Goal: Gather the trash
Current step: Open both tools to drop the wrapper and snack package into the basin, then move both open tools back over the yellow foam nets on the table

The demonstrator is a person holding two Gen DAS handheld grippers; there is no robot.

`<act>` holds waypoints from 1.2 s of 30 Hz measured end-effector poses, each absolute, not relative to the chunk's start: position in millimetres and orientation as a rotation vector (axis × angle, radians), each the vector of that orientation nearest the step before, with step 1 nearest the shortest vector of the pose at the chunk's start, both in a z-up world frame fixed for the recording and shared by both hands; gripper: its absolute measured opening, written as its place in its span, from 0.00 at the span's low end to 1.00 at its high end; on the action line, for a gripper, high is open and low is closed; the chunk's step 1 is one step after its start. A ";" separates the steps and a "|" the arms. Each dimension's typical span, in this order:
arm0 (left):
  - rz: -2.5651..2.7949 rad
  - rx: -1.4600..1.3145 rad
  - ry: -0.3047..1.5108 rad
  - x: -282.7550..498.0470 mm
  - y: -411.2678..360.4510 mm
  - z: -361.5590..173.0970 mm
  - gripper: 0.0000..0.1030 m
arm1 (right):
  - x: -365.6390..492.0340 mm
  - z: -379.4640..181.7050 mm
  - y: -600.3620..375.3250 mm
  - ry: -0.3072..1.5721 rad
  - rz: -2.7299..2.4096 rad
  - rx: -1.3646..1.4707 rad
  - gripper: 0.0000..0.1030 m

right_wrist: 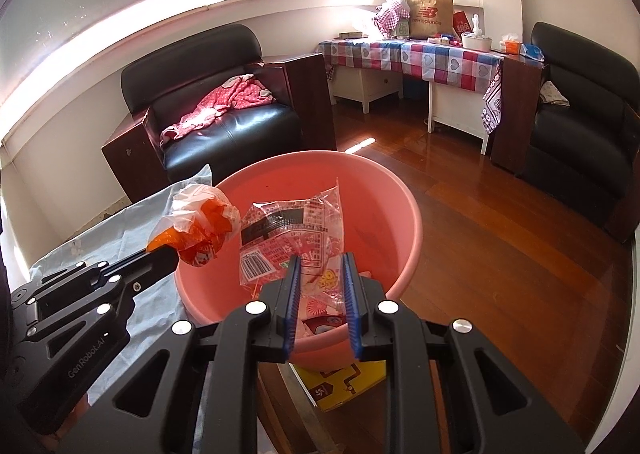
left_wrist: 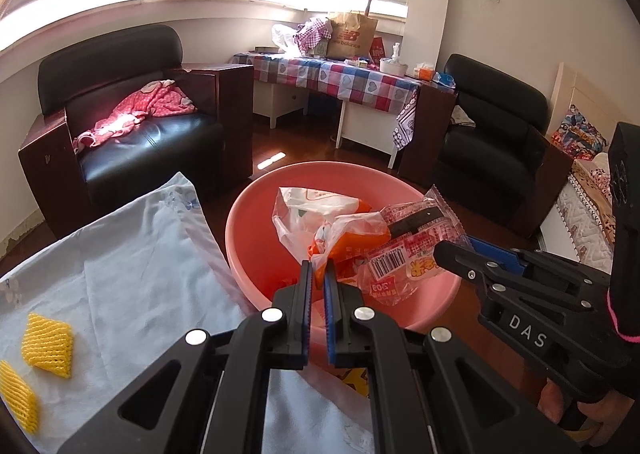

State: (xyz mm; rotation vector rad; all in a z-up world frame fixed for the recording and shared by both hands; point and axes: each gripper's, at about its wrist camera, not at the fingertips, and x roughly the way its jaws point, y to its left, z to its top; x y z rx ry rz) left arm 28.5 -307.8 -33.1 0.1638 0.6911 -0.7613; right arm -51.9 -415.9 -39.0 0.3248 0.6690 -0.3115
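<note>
A pink plastic basin (left_wrist: 240,238) (right_wrist: 404,214) stands at the edge of a surface draped in pale blue cloth (left_wrist: 132,274). My left gripper (left_wrist: 318,270) (right_wrist: 164,254) is shut on a crumpled orange-and-white plastic wrapper (left_wrist: 352,234) (right_wrist: 200,222) and holds it over the basin's near-left rim. My right gripper (right_wrist: 320,266) (left_wrist: 444,250) is shut on a clear wrapper with red print and a barcode (right_wrist: 288,238) (left_wrist: 408,242), which hangs above the inside of the basin. Two yellow foam nets (left_wrist: 48,338) lie on the cloth at the left.
A yellow packet (right_wrist: 344,382) lies under the basin's near side. Behind are a black armchair with pink clothing (left_wrist: 132,118), a table with a checked cloth (left_wrist: 340,78), a second black armchair (left_wrist: 492,142), the wooden floor (right_wrist: 500,254) and a bed (left_wrist: 580,194) at the right.
</note>
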 end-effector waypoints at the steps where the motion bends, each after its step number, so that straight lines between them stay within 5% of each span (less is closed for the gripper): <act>1: -0.761 0.165 0.692 28.5 -308.2 -33.2 0.05 | -51.9 -39.0 -416.0 0.669 -0.312 0.325 0.20; 13: -0.748 0.157 0.686 28.6 -304.9 -31.7 0.09 | -53.5 -41.1 -419.7 0.663 -0.314 0.322 0.20; 18: -0.729 0.145 0.672 26.7 -300.6 -28.0 0.30 | -54.7 -40.9 -420.8 0.662 -0.313 0.322 0.20; 23: -0.731 0.135 0.662 25.0 -297.9 -22.5 0.39 | -55.8 -40.6 -420.7 0.657 -0.317 0.325 0.20; 36: -0.724 0.104 0.649 16.4 -278.9 -10.9 0.50 | -61.5 -38.2 -422.0 0.664 -0.306 0.358 0.28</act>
